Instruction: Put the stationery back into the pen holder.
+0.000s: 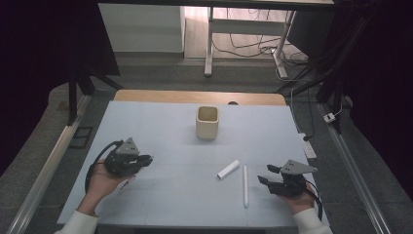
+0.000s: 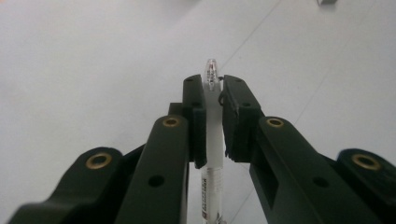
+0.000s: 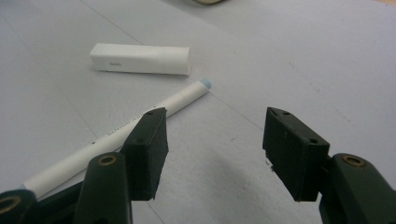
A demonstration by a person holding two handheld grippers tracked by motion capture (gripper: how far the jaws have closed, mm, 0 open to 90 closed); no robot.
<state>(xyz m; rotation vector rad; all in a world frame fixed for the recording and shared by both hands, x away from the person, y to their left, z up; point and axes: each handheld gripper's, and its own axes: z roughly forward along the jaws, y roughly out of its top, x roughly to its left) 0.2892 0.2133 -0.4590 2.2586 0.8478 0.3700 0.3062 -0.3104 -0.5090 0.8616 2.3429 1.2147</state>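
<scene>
Your left tool (image 2: 214, 100) clamps a white pen (image 2: 213, 126) by its barrel, low over the worktop (image 1: 160, 136). Your right tool (image 3: 215, 154) stands open, empty, beside a long white stick (image 3: 121, 128). Next, probably carry the pen to the beige cup (image 1: 207, 123); keep it upright for insertion.

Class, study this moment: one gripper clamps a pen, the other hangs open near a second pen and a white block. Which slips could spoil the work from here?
1. The left gripper pinches its pen near the tip, so the long barrel may pivot or slip.
2. The right gripper is open with the long white pen beside one jaw, not between them; closing could roll it away.
3. That pen could bump the white block.
</scene>
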